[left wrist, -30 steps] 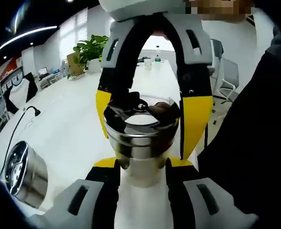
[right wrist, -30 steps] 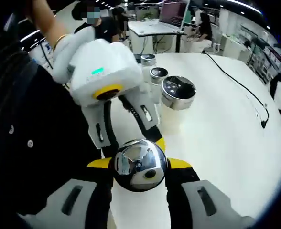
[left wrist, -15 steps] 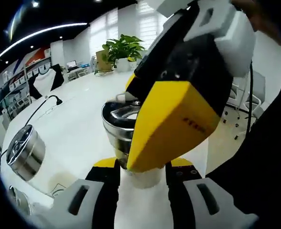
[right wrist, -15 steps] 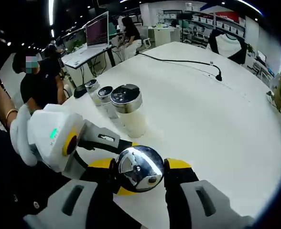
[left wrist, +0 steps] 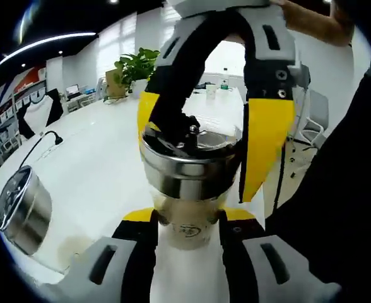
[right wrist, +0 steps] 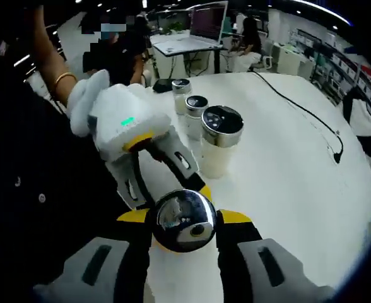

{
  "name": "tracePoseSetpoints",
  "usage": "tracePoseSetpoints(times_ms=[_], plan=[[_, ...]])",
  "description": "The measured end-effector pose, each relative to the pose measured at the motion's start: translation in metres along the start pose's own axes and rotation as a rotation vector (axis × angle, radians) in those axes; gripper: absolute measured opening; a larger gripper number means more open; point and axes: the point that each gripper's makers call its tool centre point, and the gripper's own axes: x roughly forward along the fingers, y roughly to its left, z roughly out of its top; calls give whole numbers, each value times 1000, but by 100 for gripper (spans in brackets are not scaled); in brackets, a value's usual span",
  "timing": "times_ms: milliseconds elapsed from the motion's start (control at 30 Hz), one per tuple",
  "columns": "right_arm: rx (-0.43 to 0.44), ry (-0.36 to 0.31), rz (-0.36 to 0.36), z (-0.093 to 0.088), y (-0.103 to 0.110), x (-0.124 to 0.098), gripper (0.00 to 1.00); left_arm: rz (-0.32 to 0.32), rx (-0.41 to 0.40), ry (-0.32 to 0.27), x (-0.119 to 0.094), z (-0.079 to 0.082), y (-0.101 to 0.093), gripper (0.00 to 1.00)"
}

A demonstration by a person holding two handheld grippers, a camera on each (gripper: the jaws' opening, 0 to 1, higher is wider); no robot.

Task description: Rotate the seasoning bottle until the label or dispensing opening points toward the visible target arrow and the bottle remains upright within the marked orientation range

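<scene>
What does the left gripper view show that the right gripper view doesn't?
Left gripper view: a green potted plant at the far end of the white table, and the held steel-capped seasoning bottle from the side, its pale lower body between the left gripper jaws.

Right gripper view: three more steel-lidded shakers in a row, a monitor on a desk, a black cable.

Both: the bottle, both grippers shut on it, the right gripper at its cap.
</scene>
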Motion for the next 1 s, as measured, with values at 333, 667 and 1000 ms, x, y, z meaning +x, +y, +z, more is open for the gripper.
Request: tracePoseSetpoints(times_ms=[333, 667, 1000], plan=[[-106, 31, 56, 3, -3, 5, 38, -30, 22, 15, -2, -3, 3, 41], [416, -108, -313, 7, -25, -5, 38, 228, -128, -33, 2, 3, 16, 41], [307, -18, -299, 0, -28, -8, 37, 211, -157, 18, 10, -1, 15, 40]])
